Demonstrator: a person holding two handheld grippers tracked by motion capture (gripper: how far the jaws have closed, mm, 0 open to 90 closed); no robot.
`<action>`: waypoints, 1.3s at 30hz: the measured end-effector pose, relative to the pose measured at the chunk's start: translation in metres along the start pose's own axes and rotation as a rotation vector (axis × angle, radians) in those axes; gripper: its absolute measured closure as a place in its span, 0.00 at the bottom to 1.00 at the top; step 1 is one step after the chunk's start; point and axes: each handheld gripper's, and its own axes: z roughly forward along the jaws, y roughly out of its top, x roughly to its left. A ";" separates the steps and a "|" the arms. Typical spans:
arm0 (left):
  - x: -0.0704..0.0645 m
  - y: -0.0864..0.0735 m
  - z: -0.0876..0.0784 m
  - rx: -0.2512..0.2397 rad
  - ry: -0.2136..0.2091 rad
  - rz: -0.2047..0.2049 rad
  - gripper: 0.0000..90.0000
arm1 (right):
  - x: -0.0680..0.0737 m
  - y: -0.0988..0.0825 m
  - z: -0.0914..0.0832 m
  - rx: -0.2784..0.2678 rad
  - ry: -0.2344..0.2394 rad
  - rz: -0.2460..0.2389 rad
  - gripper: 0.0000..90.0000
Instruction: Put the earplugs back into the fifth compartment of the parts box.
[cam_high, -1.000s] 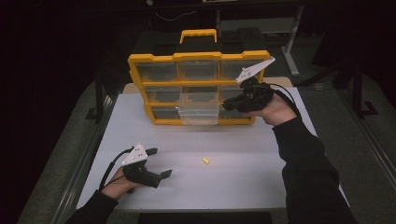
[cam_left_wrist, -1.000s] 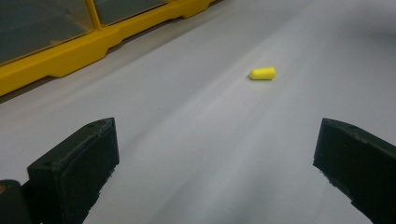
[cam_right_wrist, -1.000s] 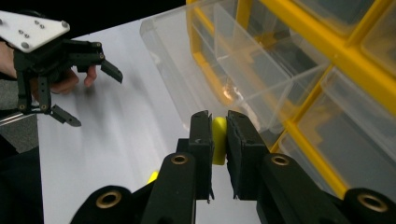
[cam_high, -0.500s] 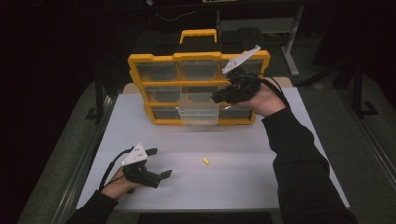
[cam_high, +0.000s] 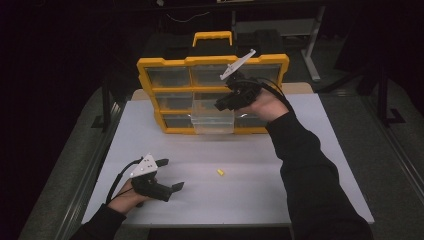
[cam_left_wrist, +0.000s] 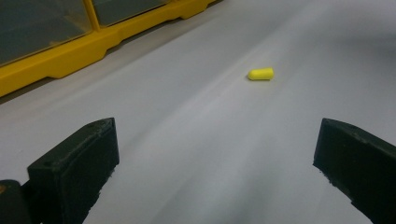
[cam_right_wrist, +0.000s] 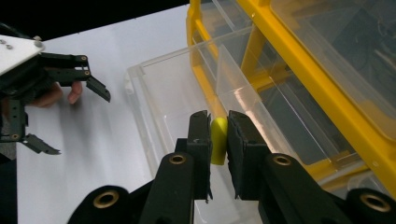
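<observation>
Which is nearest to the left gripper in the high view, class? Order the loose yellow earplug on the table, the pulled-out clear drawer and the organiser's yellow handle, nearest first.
From the left gripper:
1. Loose yellow earplug, on the bare table just to its right.
2. Pulled-out clear drawer, farther back at the organiser's foot.
3. Yellow handle, on top of the organiser, at the far edge.

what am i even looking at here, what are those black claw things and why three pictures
A person sits at a white table holding a black two-jaw gripper in each hand. One picture looks down from above; the other two come from cameras riding on each gripper. The right gripper pinches a small yellow foam earplug above a clear plastic drawer pulled out of a yellow organiser case. The left gripper rests open on the table, facing a second yellow earplug lying loose.
</observation>
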 end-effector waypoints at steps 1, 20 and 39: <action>0.000 0.000 0.000 0.000 0.000 0.001 0.00 | -0.001 0.000 0.002 0.005 0.003 0.003 0.87; -0.001 0.000 0.000 0.004 0.001 0.001 0.00 | -0.001 -0.004 -0.013 -0.018 0.013 0.025 0.98; -0.001 -0.001 0.001 0.004 0.000 -0.001 0.00 | -0.005 -0.039 -0.046 -0.039 -0.015 0.066 0.98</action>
